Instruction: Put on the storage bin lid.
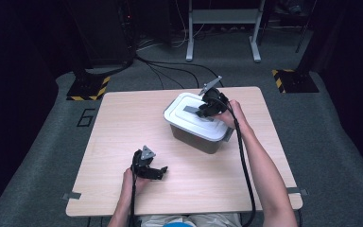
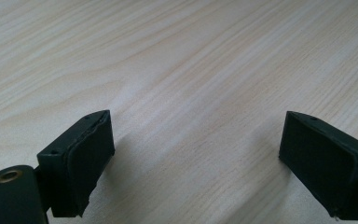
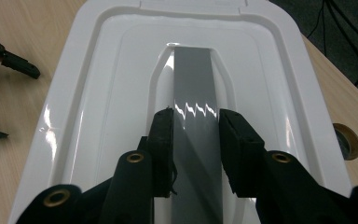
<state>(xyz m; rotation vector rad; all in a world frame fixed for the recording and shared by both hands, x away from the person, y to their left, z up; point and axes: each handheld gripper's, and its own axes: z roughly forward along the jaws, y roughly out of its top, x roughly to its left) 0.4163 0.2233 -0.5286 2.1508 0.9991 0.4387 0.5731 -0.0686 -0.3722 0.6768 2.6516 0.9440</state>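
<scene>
High view, nearest first: the left gripper (image 1: 152, 169) rests on the bare table (image 1: 123, 123) with jaws wide apart, holding nothing. Farther off, the right gripper (image 3: 196, 135) is clamped on the grey handle (image 3: 193, 79) of the white lid (image 3: 98, 93), which sits on the box (image 1: 203, 139). Gripping looks done; lifting the lid remains.

A pale wooden table (image 1: 123, 123) with rounded corners is seen on a grey carpeted floor (image 1: 38, 156). A dark rectangular plastic box (image 1: 203, 137) with a white lid (image 1: 182, 113) is set upon its far right part.
</scene>
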